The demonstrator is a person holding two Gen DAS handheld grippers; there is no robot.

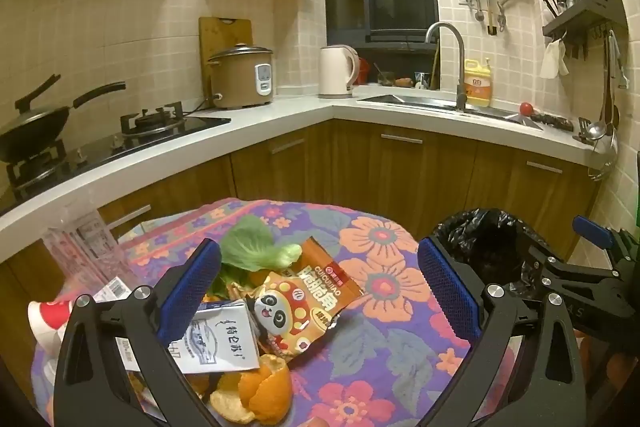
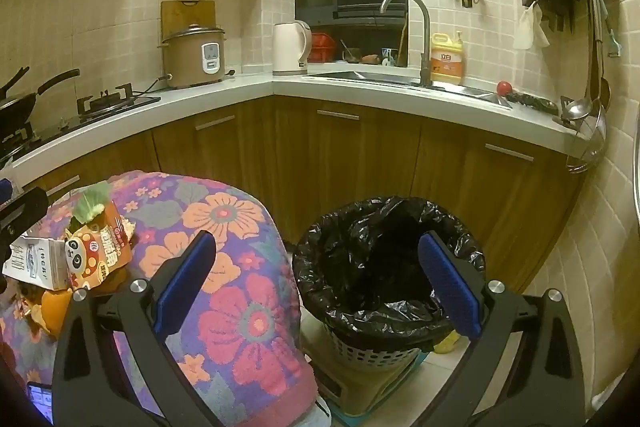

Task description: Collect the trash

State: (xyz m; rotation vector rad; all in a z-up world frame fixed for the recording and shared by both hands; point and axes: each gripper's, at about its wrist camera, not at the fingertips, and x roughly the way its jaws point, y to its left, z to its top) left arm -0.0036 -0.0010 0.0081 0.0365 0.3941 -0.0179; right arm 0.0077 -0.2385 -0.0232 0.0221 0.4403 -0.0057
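Note:
A pile of trash lies on a flower-patterned cloth (image 1: 380,291). It holds an orange panda snack bag (image 1: 292,311), a white milk carton (image 1: 220,343), orange peel (image 1: 260,391) and a green vegetable leaf (image 1: 256,247). My left gripper (image 1: 320,291) hovers over this pile, open, with nothing between its blue pads. The right gripper (image 2: 316,283) is open too and holds nothing. It hangs between the cloth's edge and a bin lined with a black bag (image 2: 384,267). The same snack bag (image 2: 96,251) and carton (image 2: 36,263) show at the left of the right wrist view.
A clear plastic cup (image 1: 84,251) and a red-and-white bottle (image 1: 48,319) sit left of the pile. Behind runs an L-shaped counter (image 1: 280,115) with a wok, a gas hob, a rice cooker, a kettle and a sink. Wooden cupboards stand under it. The bin rests on a basket (image 2: 368,351).

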